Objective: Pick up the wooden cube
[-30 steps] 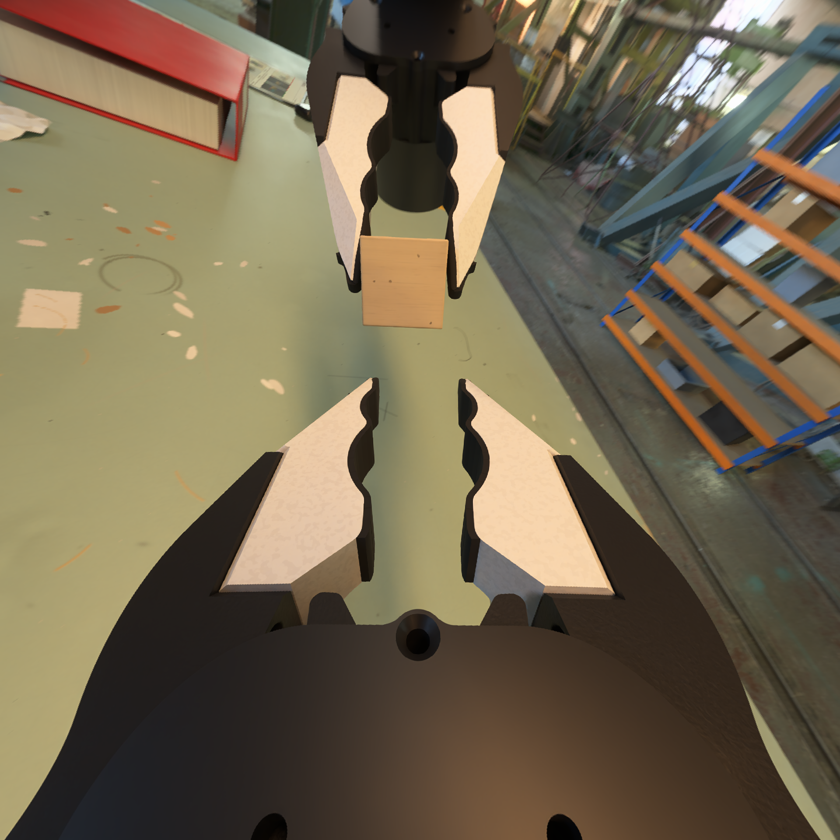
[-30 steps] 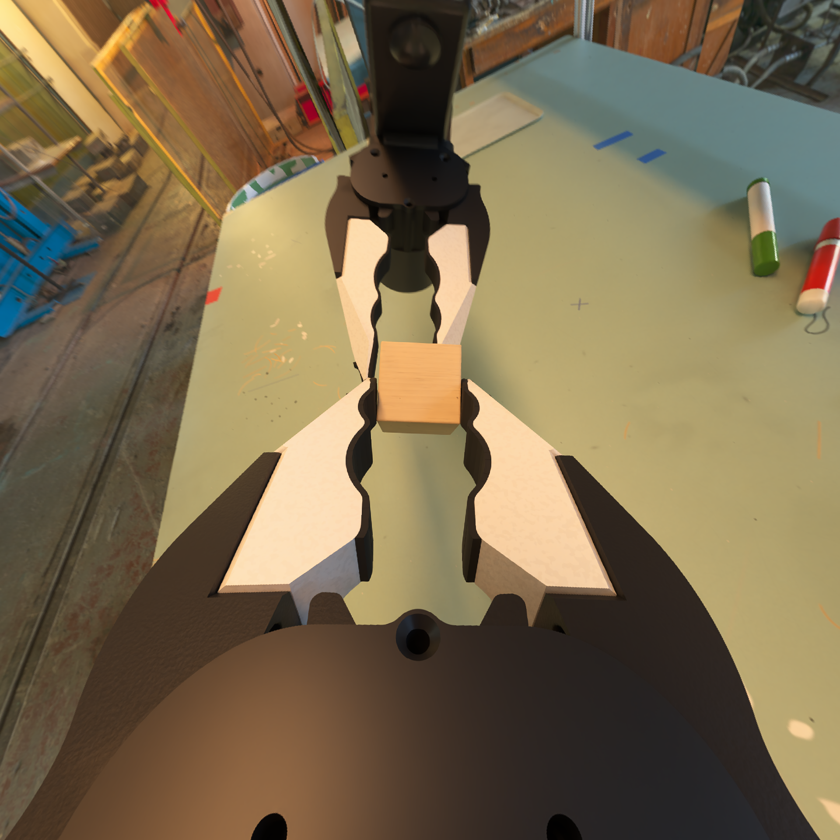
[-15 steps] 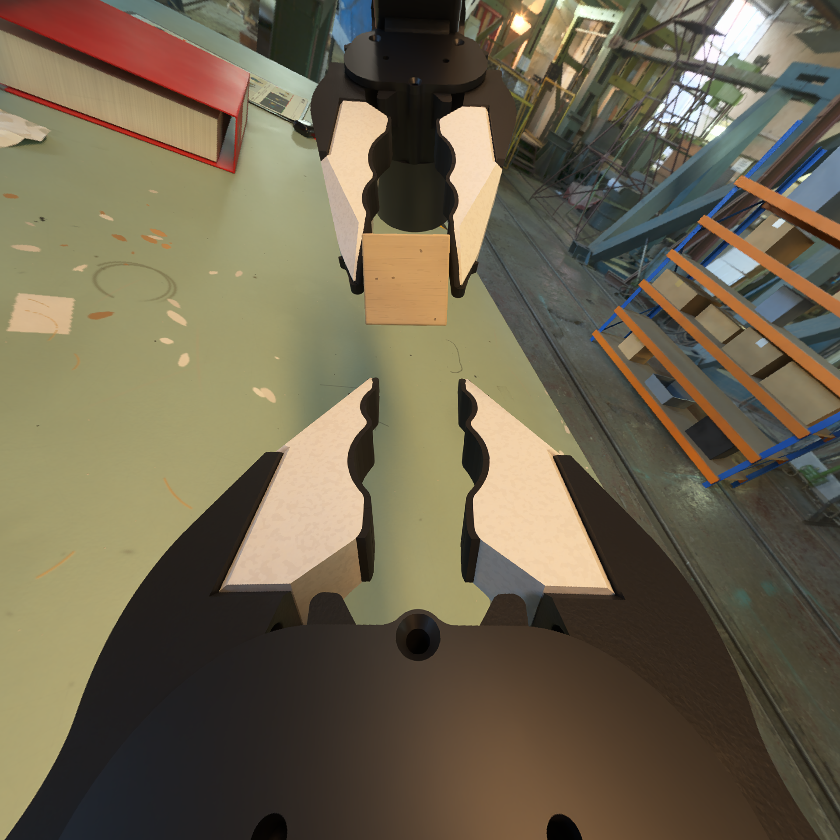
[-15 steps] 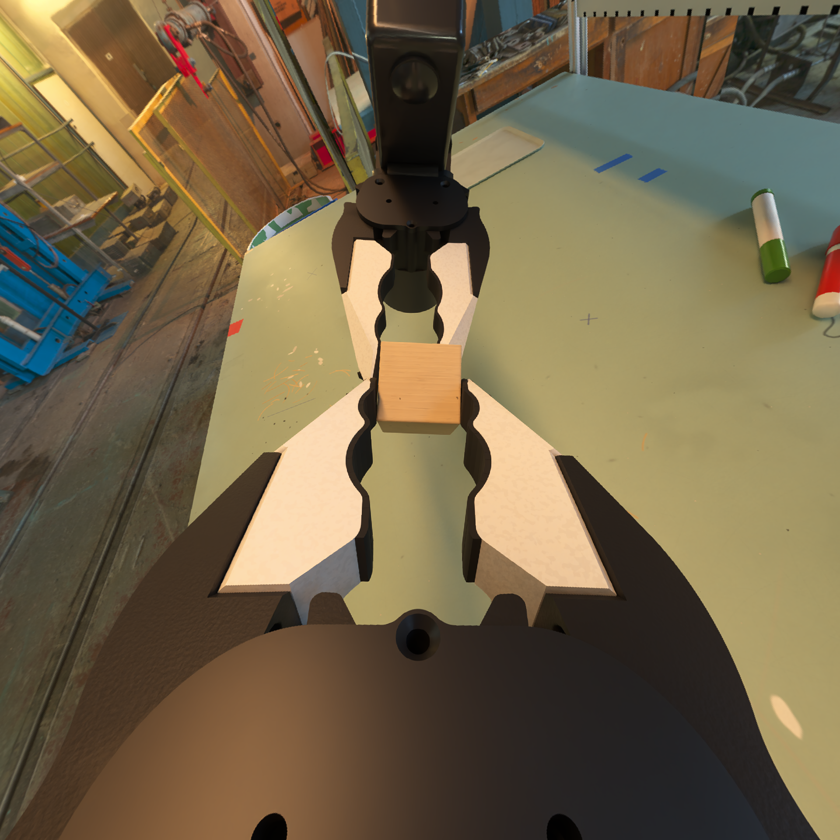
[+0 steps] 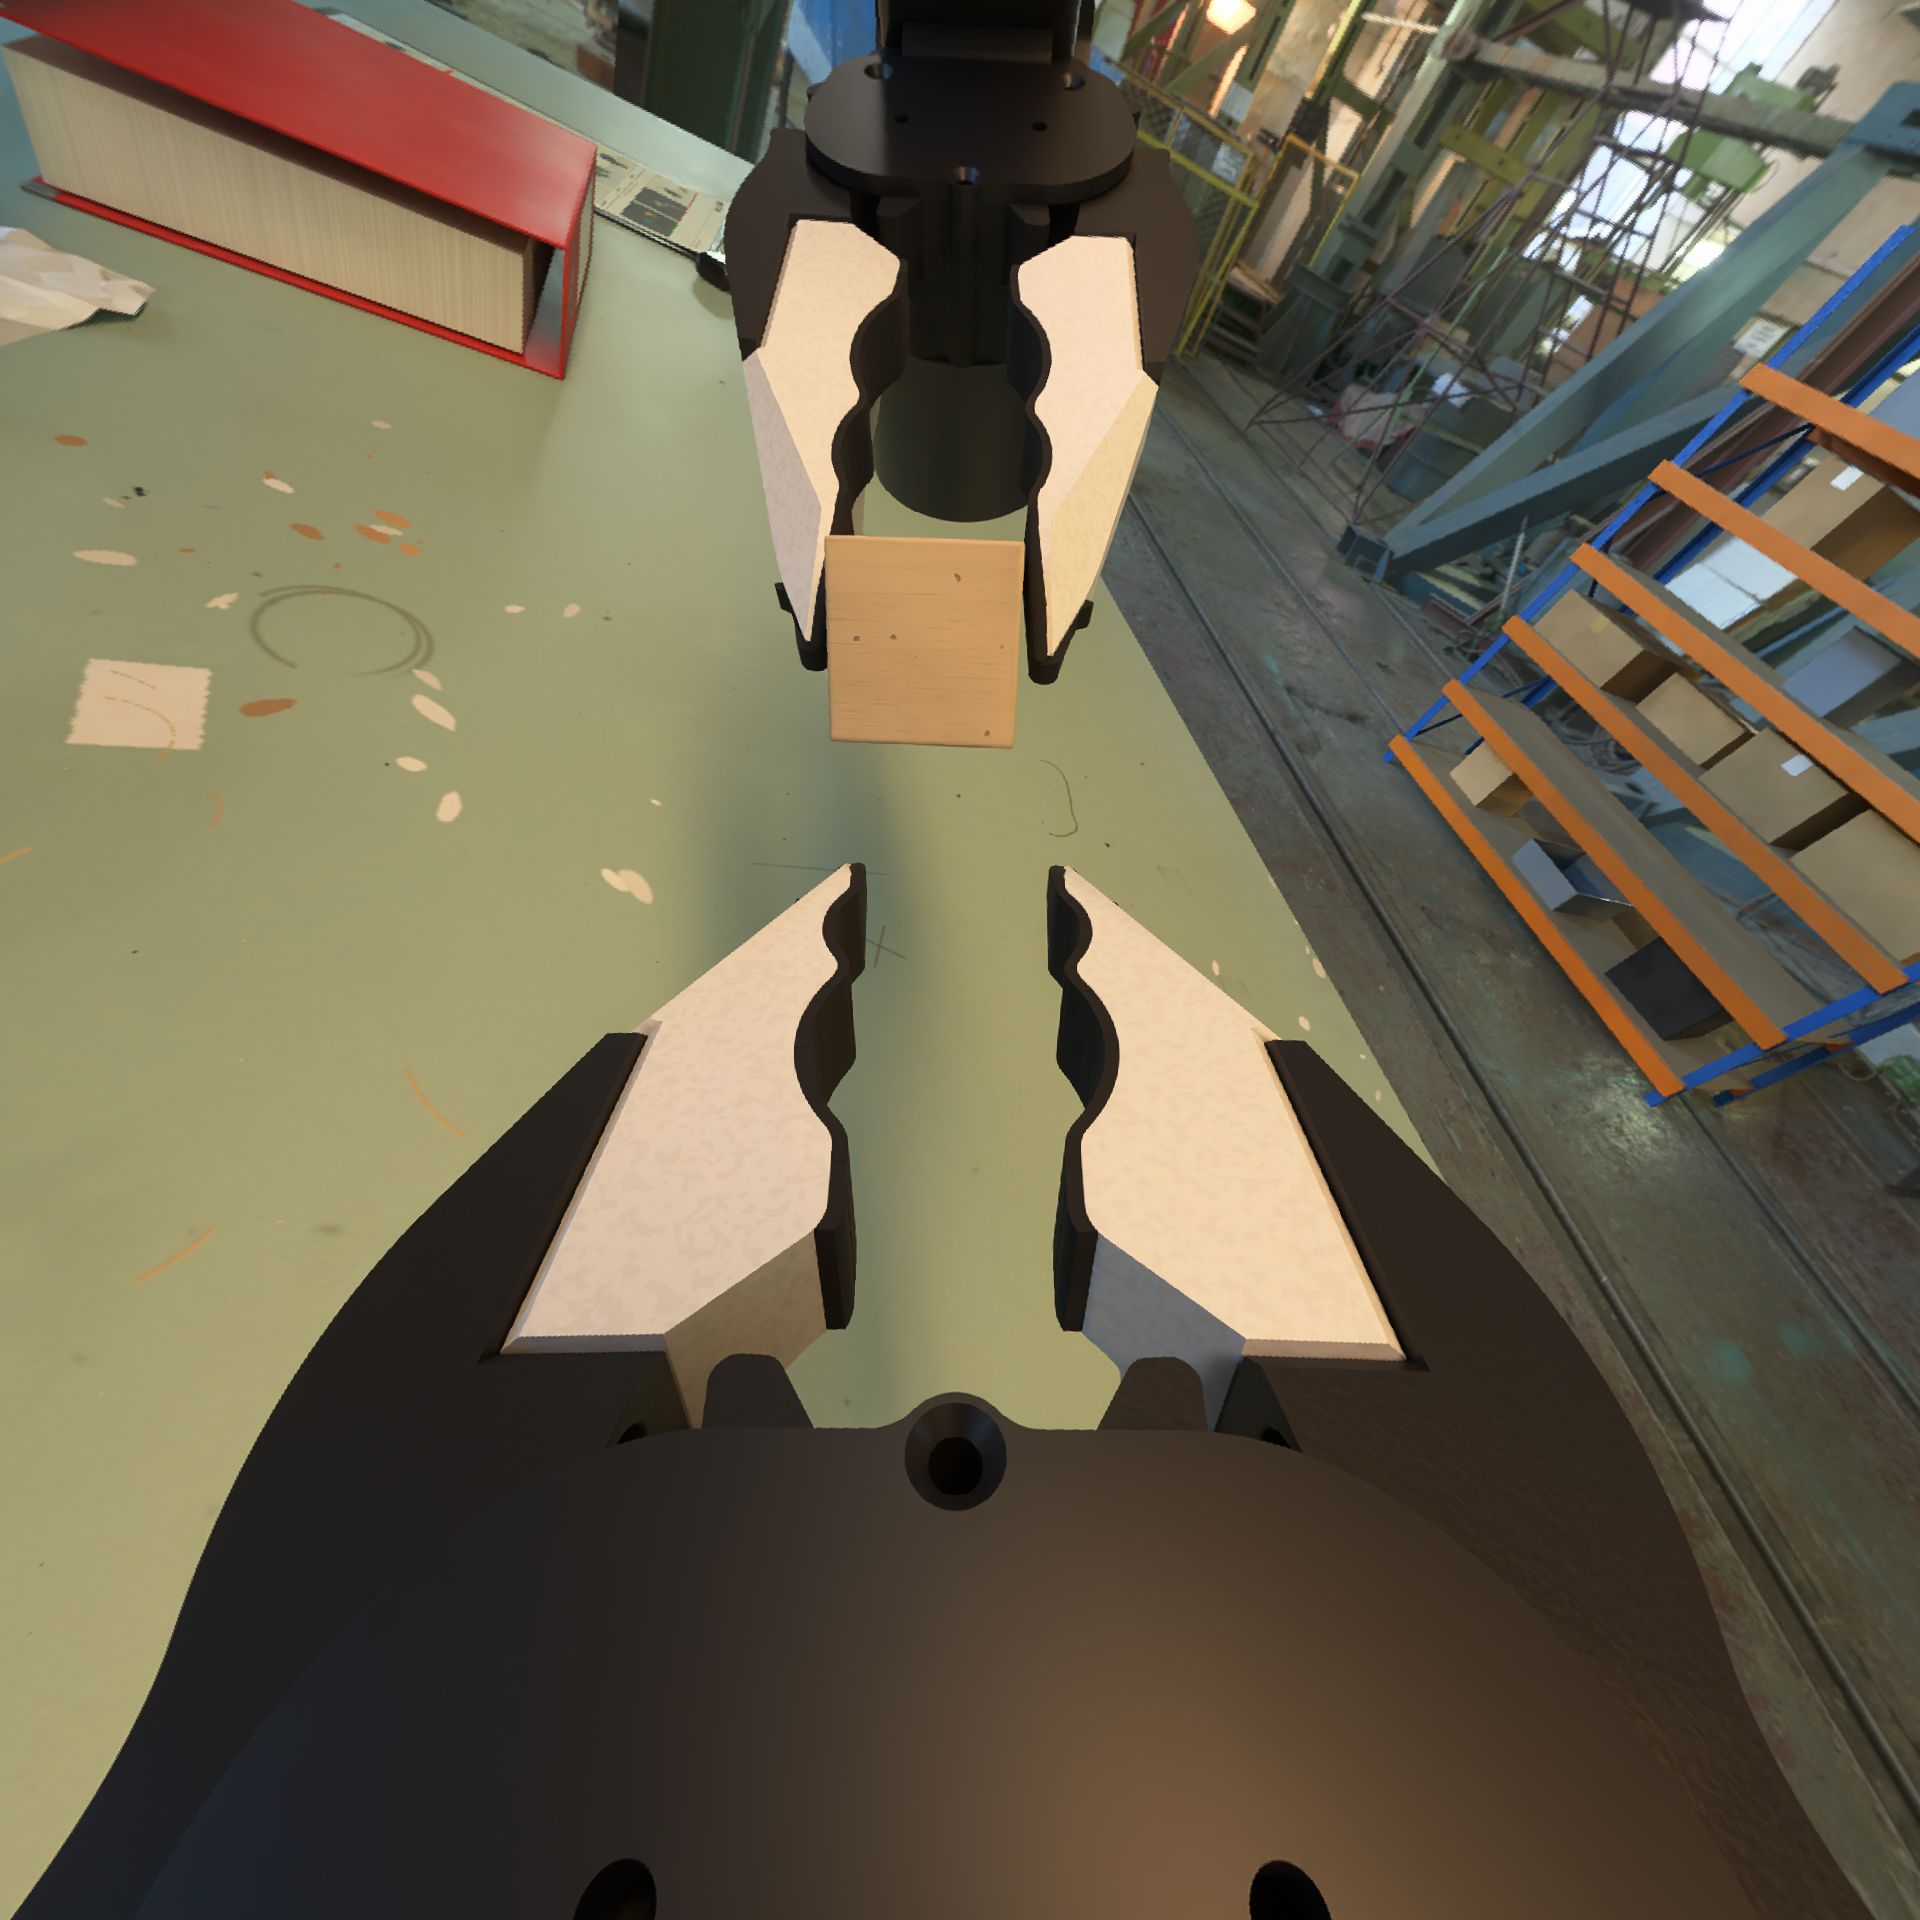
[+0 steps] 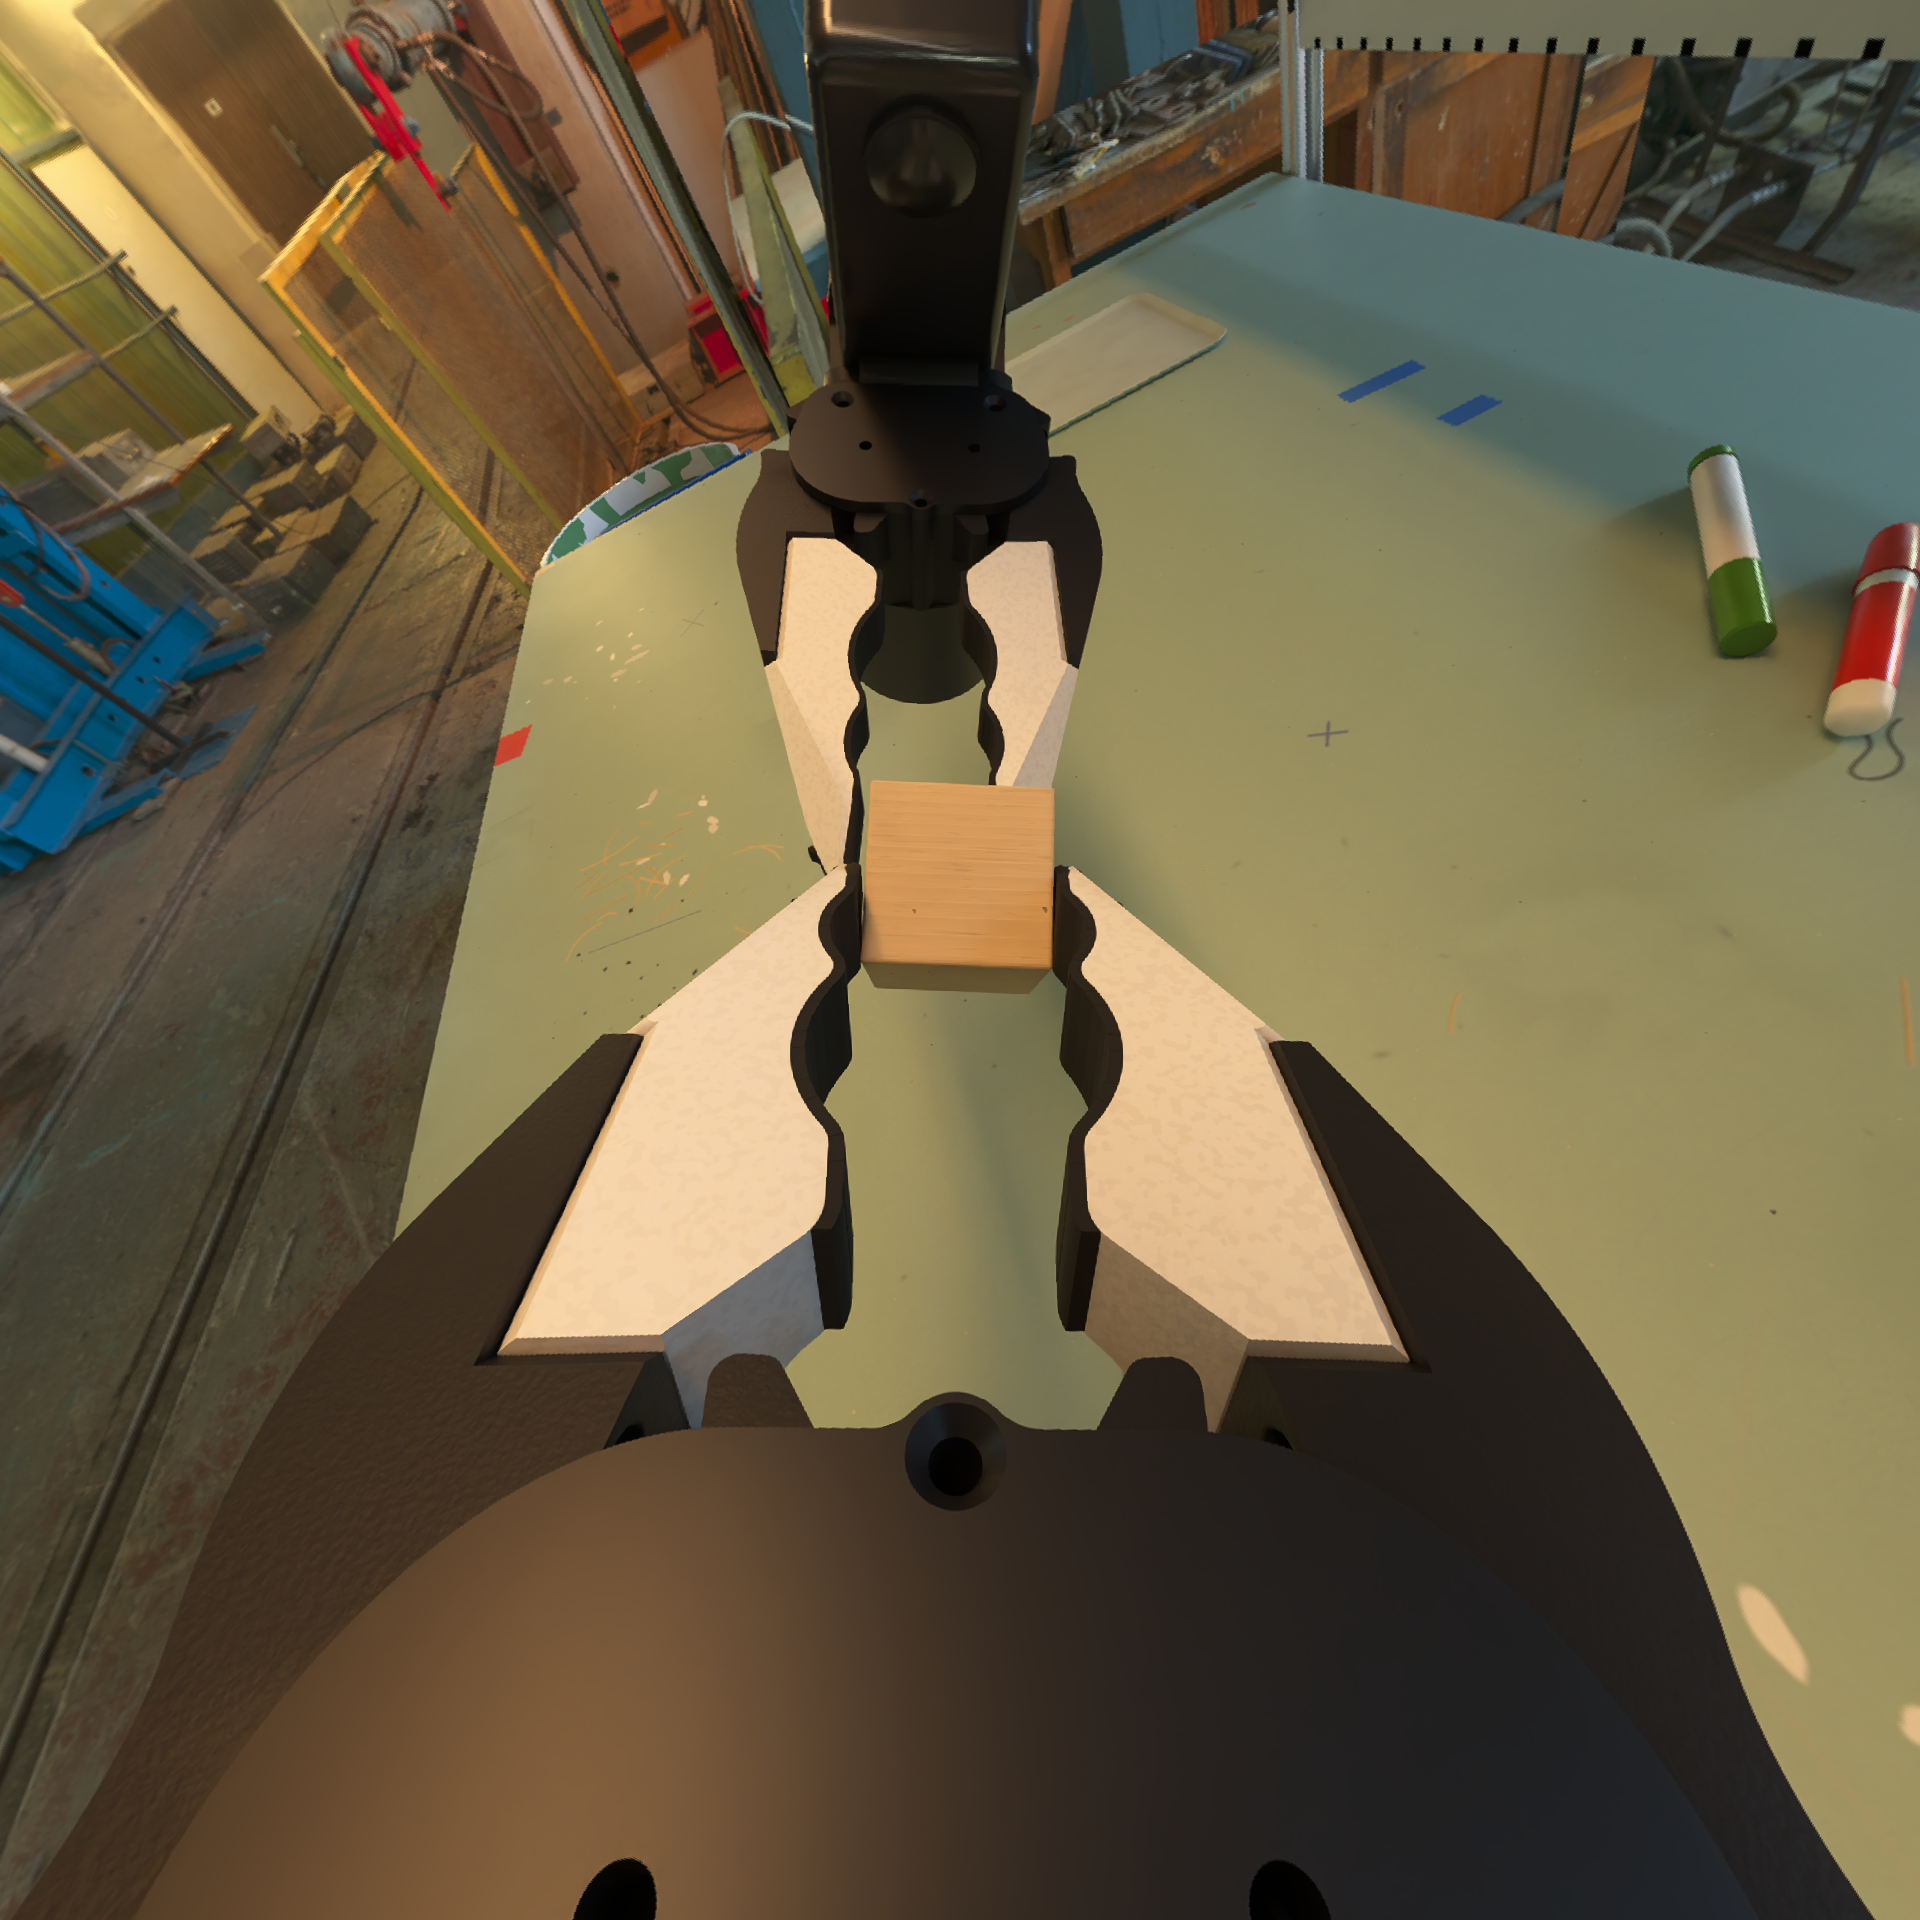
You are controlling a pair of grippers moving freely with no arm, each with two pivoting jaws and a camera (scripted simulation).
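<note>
The wooden cube (image 6: 956, 894) is a pale wood block clamped between the tips of my right gripper (image 6: 956, 875), which is shut on it and holds it above the green table (image 6: 1455, 987). In the left wrist view the cube (image 5: 923, 644) hangs in the right gripper (image 5: 927, 662) straight ahead, off the table top. My left gripper (image 5: 954, 871) is open and empty, tips a short way from the cube and facing it. The left gripper also shows in the right wrist view (image 6: 925, 758), just behind the cube.
A red-covered box (image 5: 312, 177) and crumpled paper (image 5: 52, 291) lie at the far left. A green marker (image 6: 1730, 551), a red marker (image 6: 1875, 634) and a flat tray (image 6: 1117, 348) lie on the table. The table edge (image 5: 1226, 831) runs close by, with floor and shelving (image 5: 1714, 727) beyond.
The right gripper has risen a little with the cube held in it. The left gripper has stayed open, facing it, and has risen along with it.
</note>
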